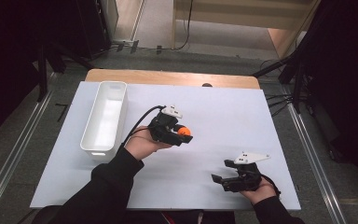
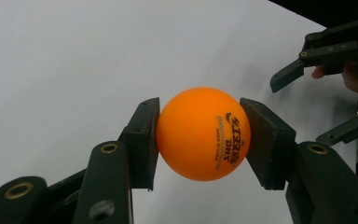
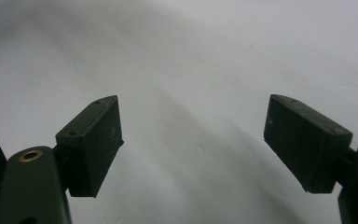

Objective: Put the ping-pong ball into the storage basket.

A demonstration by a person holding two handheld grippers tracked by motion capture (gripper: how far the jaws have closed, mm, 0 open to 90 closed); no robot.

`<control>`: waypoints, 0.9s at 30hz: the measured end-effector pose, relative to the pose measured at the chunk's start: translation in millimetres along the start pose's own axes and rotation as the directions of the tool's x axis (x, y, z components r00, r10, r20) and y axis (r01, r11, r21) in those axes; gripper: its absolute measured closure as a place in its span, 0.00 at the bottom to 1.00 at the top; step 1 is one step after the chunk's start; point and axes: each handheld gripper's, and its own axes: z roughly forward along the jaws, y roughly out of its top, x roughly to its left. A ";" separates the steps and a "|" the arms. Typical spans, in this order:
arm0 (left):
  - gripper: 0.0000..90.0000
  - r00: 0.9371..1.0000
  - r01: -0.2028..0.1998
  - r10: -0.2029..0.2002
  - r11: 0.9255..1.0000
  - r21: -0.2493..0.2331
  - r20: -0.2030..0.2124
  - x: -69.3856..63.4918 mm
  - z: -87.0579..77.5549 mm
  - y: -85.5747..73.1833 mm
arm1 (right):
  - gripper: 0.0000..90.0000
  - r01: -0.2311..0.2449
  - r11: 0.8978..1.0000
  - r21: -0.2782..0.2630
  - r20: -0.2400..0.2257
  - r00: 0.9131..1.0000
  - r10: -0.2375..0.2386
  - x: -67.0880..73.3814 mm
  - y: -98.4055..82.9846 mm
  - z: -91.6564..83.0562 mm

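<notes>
Black pads of the left gripper sit nearest the lens, clamped on an orange ball from both sides at its widest part, prob so it can't roll or squirt out. Ball shows mid-sheet in the high view, lifted off the white sheet w/ the white bin just to its left, open top up, likely the drop spot. Grip looks centred, printed logo facing cam. Right gripper rests low near the sheet's front edge, jaws wide apart w/ nothing btwn them, prob parked out of the way & ready to help if needed
</notes>
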 end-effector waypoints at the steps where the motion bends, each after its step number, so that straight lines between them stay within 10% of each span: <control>1: 0.56 1.000 0.000 0.000 1.000 0.006 -0.002 1.0 -0.6 0.2 | 0.20 -0.001 1.000 -0.001 -0.001 1.000 0.001 0.0 0.1 0.0; 27: 0.56 0.995 0.055 -0.058 0.998 -0.041 -0.078 15.0 -22.9 1.8 | 0.20 -0.004 1.000 0.000 -0.006 1.000 0.004 -0.2 0.2 -0.1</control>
